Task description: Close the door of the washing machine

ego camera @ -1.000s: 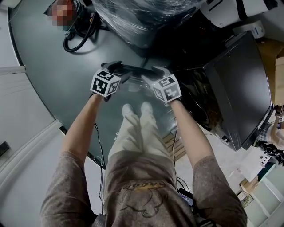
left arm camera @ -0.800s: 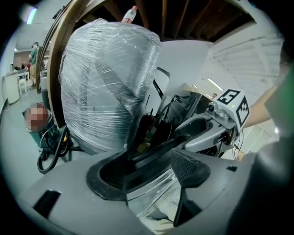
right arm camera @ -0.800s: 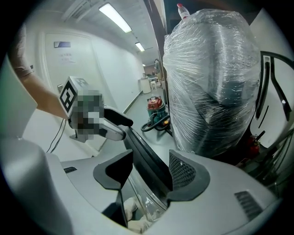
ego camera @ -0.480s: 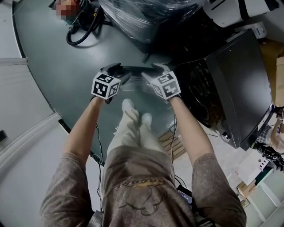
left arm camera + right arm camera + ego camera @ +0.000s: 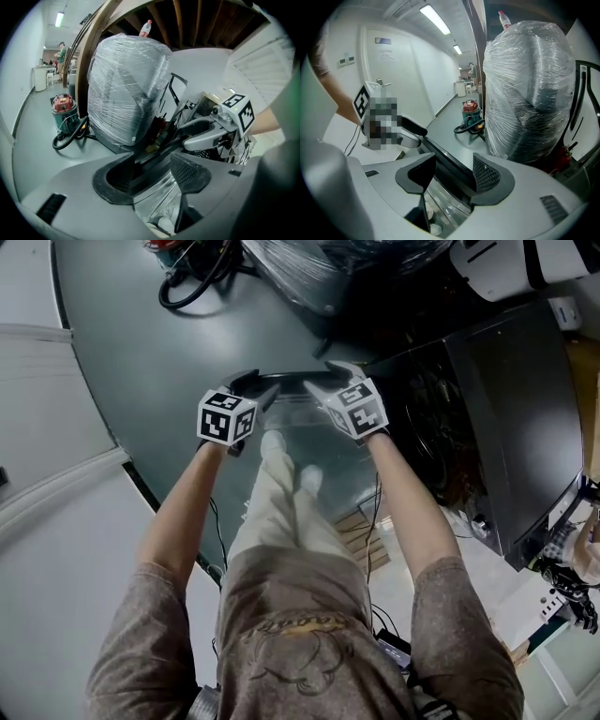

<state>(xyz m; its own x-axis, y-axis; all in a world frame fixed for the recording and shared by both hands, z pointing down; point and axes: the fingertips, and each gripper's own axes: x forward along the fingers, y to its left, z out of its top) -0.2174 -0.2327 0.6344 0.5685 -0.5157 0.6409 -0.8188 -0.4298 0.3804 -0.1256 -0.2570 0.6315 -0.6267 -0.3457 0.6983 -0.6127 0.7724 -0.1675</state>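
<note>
A door panel with a dark top edge [image 5: 292, 381] and clear glass [image 5: 300, 432] below it stands in front of me, left of the dark washing machine cabinet [image 5: 511, 399]. My left gripper [image 5: 251, 383] straddles the left end of that edge. Its jaws have just been closing, with the dark edge [image 5: 150, 161] between them, and its meshed pad [image 5: 186, 171] still shows bare. My right gripper [image 5: 330, 379] straddles the right end. The door edge [image 5: 447, 164] runs between its wide jaws, with a gap at the left pad.
A bulky plastic-wrapped object [image 5: 309, 268] stands just beyond the door. A red vacuum [image 5: 62, 110] with a black hose [image 5: 192, 282] lies on the grey floor at far left. White wall panels [image 5: 47, 456] run along the left. My feet [image 5: 286, 460] are under the panel.
Both grippers and the door edge have moved forward across the floor and slightly right, closer to the wrapped object. My feet have stepped on. The machine cabinet sits nearer the right hand.
</note>
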